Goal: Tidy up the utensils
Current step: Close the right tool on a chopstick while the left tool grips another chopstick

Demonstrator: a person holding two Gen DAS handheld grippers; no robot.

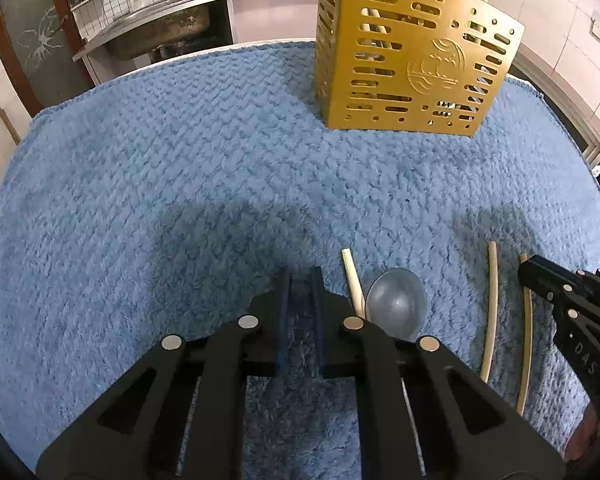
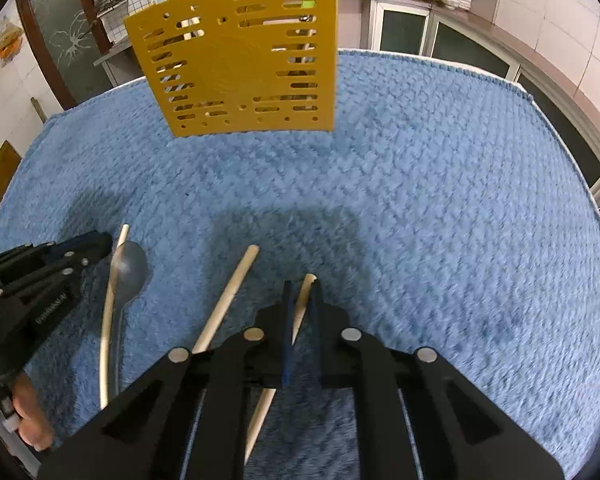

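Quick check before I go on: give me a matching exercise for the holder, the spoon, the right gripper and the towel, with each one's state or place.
Things:
1. holder
2. spoon
3. right gripper
4. towel

States:
a. shut on a chopstick
b. blue, spread under everything
c. yellow, standing upright at the far side
d. lying flat on the near left

Pairs: 1-c, 2-d, 3-a, 4-b
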